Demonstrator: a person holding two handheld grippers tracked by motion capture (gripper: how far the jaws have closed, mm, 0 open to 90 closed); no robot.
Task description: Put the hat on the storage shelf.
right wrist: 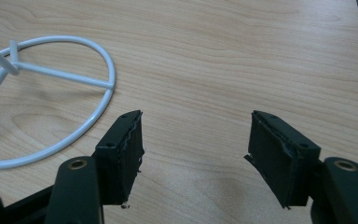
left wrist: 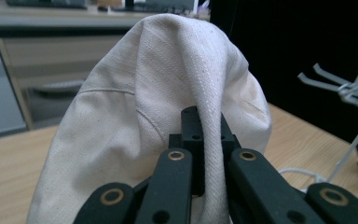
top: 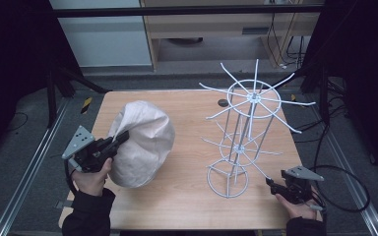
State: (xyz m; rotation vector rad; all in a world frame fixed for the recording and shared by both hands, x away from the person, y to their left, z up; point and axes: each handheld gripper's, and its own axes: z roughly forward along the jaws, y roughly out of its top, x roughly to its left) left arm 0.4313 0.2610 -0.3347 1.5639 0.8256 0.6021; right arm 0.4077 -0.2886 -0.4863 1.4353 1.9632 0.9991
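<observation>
Here, the left gripper (top: 119, 138) is clamped on a fold of the cream cloth bag (top: 140, 142), which stands bulged on the left half of the wooden table (top: 187, 196). The right gripper (top: 271, 184) rests at the near right edge, jaws spread wide with nothing between them, just beside the ring base of the white wire rack (top: 241, 132).

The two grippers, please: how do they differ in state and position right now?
The left gripper is shut on a fold of the cloth hat, while the right gripper is open with nothing between its jaws. The left gripper sits at the table's left edge against the hat; the right gripper rests near the front right corner, beside the wire rack's round base but apart from it. Both are black and hand-held.
</observation>
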